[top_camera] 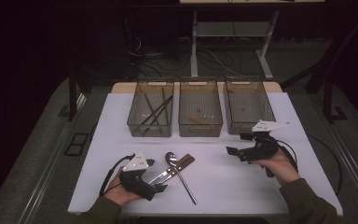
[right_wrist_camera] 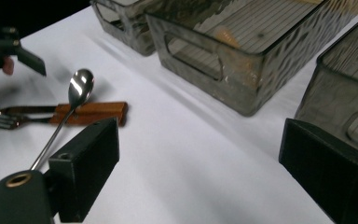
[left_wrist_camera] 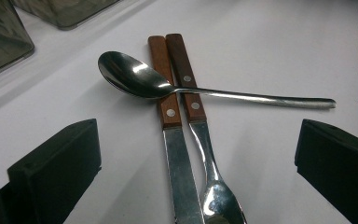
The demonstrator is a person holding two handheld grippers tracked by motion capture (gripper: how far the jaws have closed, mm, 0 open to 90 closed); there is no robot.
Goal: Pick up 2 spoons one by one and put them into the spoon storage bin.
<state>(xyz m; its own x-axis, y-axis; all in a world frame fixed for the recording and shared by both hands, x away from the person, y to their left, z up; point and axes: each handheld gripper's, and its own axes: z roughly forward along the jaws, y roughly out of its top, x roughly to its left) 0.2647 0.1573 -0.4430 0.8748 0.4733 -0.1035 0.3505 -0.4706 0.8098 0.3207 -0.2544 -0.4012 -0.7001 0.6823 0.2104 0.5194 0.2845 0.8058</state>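
Near the front left corner of the white tabletop, the left gripper rests low in the person's left hand, its jaws spread wide with nothing between them, pointing at the cutlery just ahead. That cutlery lies close to the front edge, a little left of centre: an all-steel spoon lies across the wooden handles of a knife and a fork, which lie side by side and touching. Along the back edge stand three clear bins: the left bin holds dark chopsticks, the middle bin a small brown piece, and the right bin stands beside it. Toward the right edge, just in front of that bin, the right gripper is held in the right hand, its jaws wide apart and holding nothing, turned toward the cutlery.
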